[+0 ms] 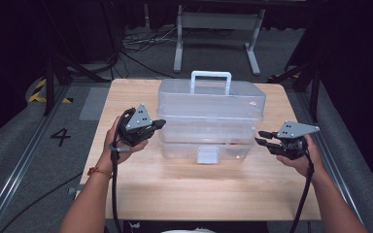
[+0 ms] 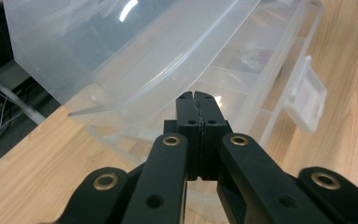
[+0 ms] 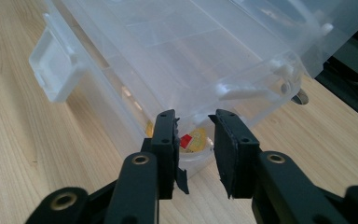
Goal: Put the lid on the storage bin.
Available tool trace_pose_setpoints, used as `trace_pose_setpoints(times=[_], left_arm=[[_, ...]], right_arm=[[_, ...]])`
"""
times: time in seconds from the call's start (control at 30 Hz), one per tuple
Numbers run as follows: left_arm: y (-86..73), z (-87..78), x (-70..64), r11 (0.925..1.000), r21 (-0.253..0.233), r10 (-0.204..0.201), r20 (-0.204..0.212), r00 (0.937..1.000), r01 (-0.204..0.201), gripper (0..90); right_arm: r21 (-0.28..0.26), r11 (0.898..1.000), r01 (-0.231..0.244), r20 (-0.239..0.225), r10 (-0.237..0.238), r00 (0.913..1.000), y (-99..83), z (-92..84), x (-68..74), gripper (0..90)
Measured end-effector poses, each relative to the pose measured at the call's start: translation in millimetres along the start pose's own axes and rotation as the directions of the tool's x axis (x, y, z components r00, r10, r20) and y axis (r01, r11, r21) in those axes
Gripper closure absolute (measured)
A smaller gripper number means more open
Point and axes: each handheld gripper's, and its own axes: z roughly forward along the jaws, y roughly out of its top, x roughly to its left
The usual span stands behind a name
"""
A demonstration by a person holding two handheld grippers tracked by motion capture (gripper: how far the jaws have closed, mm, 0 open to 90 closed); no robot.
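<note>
A clear plastic storage box (image 1: 209,104) with a white carry handle (image 1: 211,75) and a front latch (image 1: 208,155) stands on the wooden table (image 1: 199,189). My left gripper (image 1: 161,124) is at the box's left side, level with the seam under the upper tier. In the left gripper view its jaws (image 2: 197,95) are shut with nothing between them, right in front of the box (image 2: 168,42). My right gripper (image 1: 261,137) is beside the box's right end. It (image 3: 193,116) is open, its jaws framing the lower corner of the box (image 3: 182,51). A small yellow and red item (image 3: 191,140) lies inside that corner.
The table's near half is bare wood in front of the box. A white metal stand (image 1: 213,29) and loose cables (image 1: 141,43) are on the floor beyond the far edge. Floor rails run along both sides of the table.
</note>
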Motion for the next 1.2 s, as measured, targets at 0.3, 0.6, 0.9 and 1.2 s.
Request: trace_pose_setpoints(times=[0.3,0.6,0.9,1.2], left_arm=[[-11.1,3.6,-7.8,0.9996,0.023,-0.017,0.022,0.9996,0.016,90.0],[-19.4,4.6,-10.0,0.9987,0.042,-0.029,0.032,0.9991,0.027,90.0],[-25.5,10.3,-15.7,0.9942,0.106,-0.018,0.040,0.9991,0.014,90.0],[-34.5,13.4,-18.6,0.9901,0.139,-0.026,0.037,0.9990,0.020,90.0]], right_arm=[[0.011,1.000,-0.021,0.006,0.021,0.9998,-3.5,1.0,-2.8,64.9],[0.025,0.999,-0.028,0.008,0.028,0.9996,-6.3,2.8,-4.2,63.8],[0.041,0.999,-0.026,-0.001,0.026,0.9997,-8.9,6.7,-2.9,62.8],[0.085,0.996,-0.031,-0.021,0.033,0.9993,-11.9,13.3,-1.1,51.7]])
